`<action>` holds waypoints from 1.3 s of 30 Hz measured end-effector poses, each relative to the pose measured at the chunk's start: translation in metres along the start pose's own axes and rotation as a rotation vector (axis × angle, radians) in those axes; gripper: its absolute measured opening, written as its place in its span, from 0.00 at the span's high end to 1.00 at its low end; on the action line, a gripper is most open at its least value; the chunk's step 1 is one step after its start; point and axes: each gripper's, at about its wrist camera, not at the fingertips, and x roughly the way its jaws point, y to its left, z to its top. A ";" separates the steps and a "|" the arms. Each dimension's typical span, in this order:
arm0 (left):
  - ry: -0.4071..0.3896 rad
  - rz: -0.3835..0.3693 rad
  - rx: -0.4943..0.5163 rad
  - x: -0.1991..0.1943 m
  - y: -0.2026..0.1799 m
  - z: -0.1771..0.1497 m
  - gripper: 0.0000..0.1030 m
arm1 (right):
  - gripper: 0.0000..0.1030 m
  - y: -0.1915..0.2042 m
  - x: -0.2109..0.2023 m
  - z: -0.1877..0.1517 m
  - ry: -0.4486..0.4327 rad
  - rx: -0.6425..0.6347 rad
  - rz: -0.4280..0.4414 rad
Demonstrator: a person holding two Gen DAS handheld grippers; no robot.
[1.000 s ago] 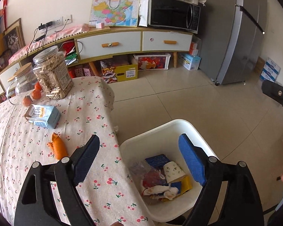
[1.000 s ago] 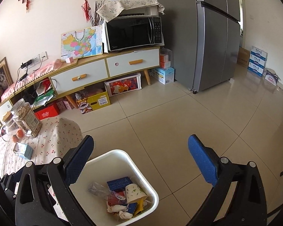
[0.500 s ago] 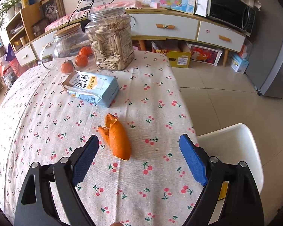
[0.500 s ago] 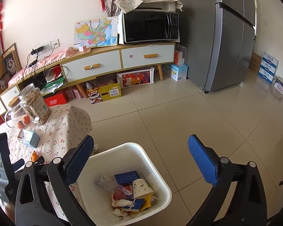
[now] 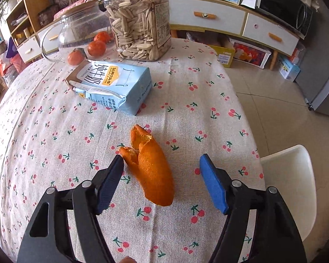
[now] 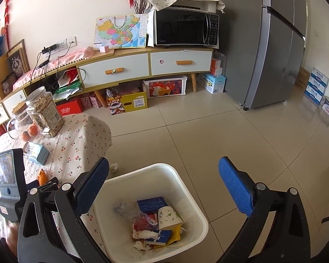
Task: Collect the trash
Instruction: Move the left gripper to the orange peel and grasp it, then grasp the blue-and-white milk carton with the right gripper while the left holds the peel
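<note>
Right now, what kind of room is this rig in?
Most likely a home living or dining area: a microwave on a low sideboard, a fridge, and a table with a cherry-print cloth holding a jar of seeds.

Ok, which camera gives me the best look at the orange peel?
The left wrist view. The peel lies large and unobstructed on the tablecloth between the closing jaws of the left gripper, neither pad pressing it yet. The right wrist view shows only a small orange sliver, partly hidden behind the left gripper's body.

Bright, soft daylight; sharp focus; strong fisheye bending and dark corner vignetting.
</note>
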 end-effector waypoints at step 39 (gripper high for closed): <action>-0.146 0.031 0.007 -0.086 0.178 -0.010 0.77 | 0.07 0.293 0.073 -0.023 0.094 -0.618 0.460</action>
